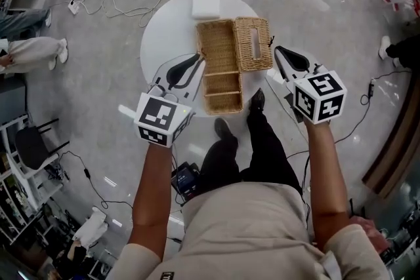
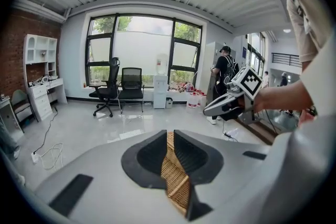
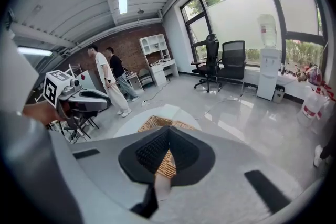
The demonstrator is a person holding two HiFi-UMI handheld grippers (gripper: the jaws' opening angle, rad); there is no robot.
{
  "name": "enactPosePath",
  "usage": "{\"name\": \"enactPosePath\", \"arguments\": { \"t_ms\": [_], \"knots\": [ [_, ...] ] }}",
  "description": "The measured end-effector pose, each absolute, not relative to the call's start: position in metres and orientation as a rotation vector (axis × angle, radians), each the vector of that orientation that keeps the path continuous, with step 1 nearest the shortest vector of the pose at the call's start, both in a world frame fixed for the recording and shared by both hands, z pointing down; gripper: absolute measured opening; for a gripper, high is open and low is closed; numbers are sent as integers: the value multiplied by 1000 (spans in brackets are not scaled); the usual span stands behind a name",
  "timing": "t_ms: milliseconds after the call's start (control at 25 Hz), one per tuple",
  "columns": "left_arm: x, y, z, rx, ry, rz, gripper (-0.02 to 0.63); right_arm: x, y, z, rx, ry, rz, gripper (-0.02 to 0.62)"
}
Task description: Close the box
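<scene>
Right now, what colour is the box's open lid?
Tan woven wicker lid; head view shows it best.

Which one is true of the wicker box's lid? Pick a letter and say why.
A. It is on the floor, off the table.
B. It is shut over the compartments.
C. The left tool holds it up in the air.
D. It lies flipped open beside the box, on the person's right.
D: in the head view the lid lies open on the white table, right of the wicker box, whose compartments are uncovered.

Box [image 1: 220,49] common to all three views
</scene>
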State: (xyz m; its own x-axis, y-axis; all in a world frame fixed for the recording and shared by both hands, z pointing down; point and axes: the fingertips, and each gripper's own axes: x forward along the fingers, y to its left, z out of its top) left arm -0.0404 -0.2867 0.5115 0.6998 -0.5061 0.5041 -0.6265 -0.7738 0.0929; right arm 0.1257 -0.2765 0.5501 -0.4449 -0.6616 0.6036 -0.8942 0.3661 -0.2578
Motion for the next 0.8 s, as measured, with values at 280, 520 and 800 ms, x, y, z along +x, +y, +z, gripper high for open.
{"name": "enactPosePath", "arguments": {
  "t_ms": [280, 520, 800],
  "knots": [
    [-30, -287, 551, 2610, -887, 701, 40, 133, -271, 609, 1322, -2216, 961, -1],
    [-22, -288, 576, 2583, -887, 719, 40, 139, -267, 651, 1292, -2193, 1067, 37],
    [-18, -290, 601, 2549, -894, 718, 40, 143, -264, 689, 1279, -2153, 1174, 95]
  ]
}}
